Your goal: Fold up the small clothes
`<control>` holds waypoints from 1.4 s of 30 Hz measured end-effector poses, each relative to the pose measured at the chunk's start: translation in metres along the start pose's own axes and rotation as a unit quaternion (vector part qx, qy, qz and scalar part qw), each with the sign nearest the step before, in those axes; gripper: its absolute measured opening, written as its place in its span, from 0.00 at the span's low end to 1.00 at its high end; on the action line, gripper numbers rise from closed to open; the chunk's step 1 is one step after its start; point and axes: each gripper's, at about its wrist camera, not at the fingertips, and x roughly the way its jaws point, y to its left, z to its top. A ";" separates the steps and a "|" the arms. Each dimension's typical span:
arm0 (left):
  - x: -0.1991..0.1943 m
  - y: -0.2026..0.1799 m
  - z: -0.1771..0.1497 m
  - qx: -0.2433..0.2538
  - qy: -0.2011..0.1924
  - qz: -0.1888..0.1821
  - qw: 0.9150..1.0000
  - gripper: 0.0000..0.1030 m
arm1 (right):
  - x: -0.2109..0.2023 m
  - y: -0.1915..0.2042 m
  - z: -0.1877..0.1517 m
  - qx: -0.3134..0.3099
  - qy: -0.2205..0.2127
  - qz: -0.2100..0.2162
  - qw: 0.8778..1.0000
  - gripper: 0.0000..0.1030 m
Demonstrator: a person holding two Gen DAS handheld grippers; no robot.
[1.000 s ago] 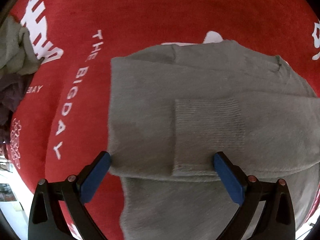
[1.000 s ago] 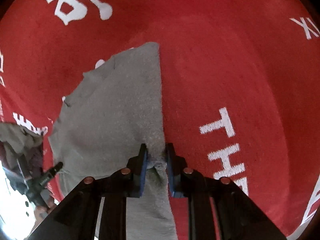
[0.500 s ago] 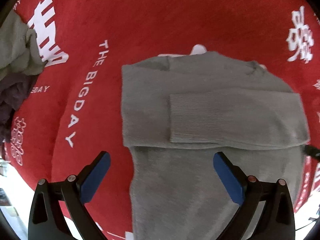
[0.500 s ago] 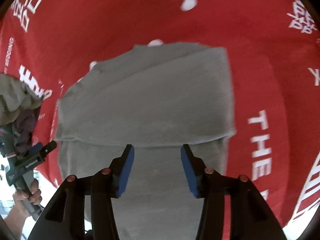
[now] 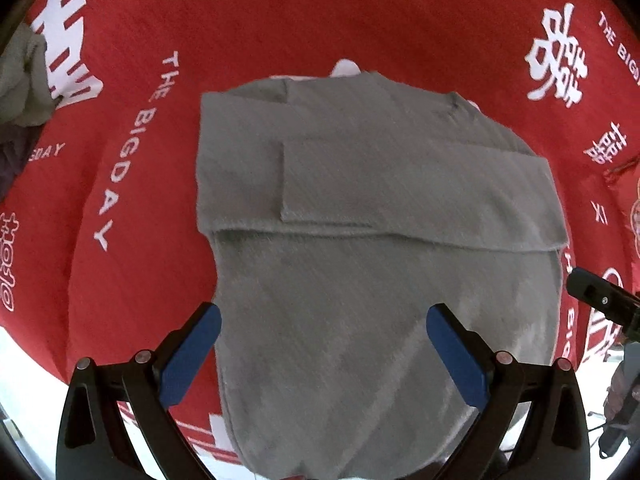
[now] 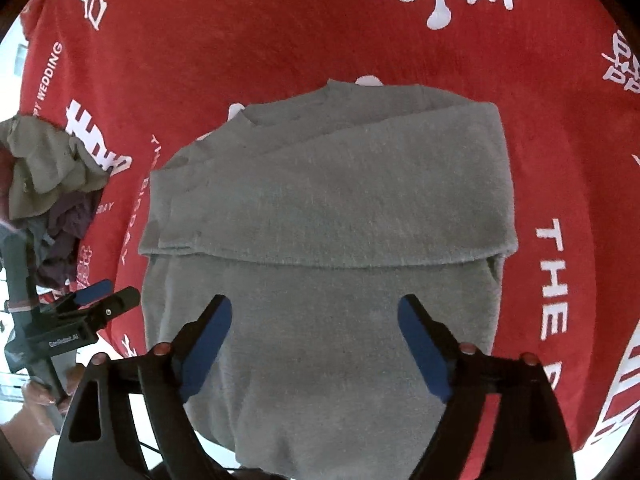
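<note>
A grey knitted garment [image 5: 360, 208] lies flat on the red printed cloth [image 5: 280, 20], with its upper part and a sleeve folded across the body. My left gripper [image 5: 322, 336] hangs open above the garment's lower half, nothing between its blue pads. In the right wrist view the same grey garment [image 6: 328, 208] fills the middle. My right gripper [image 6: 316, 328] hovers over its lower part with the jaws opening wide and nothing held. The left gripper [image 6: 100, 304] shows at the garment's left edge in that view, and the right gripper's black finger [image 5: 600, 300] at the far right of the left wrist view.
A heap of olive and dark purple clothes [image 6: 52, 184] lies at the left edge of the red cloth [image 6: 280, 40]; the heap [image 5: 20, 92] also shows at the far left of the left wrist view. A person's hand [image 6: 40, 392] holds the left gripper's handle. The cloth's near edge runs along the bottom.
My right gripper let go of the garment's edge, opened wide and swung over the garment's middle. Both grippers rose and drew back, so more of the folded garment shows.
</note>
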 end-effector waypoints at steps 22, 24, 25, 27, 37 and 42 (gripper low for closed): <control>0.011 -0.072 -0.019 0.023 0.055 0.021 0.998 1.00 | -0.002 -0.055 -0.034 0.073 0.084 0.017 0.994 0.86; 0.009 -0.078 -0.021 0.015 0.054 0.021 0.998 1.00 | -0.003 -0.058 -0.032 0.067 0.089 0.020 0.994 0.86; 0.008 -0.082 -0.023 0.010 0.054 0.023 0.998 1.00 | -0.004 -0.060 -0.030 0.061 0.091 0.023 0.994 0.86; 0.008 -0.088 -0.027 0.003 0.054 0.026 0.998 1.00 | -0.006 -0.063 -0.028 0.052 0.094 0.026 0.994 0.86; 0.003 -0.112 -0.052 -0.004 0.060 0.031 0.998 1.00 | -0.013 -0.084 -0.029 0.042 0.104 0.027 0.993 0.86; 0.001 -0.104 -0.062 0.007 0.054 0.032 0.998 1.00 | -0.013 -0.084 -0.042 0.055 0.100 0.025 0.993 0.86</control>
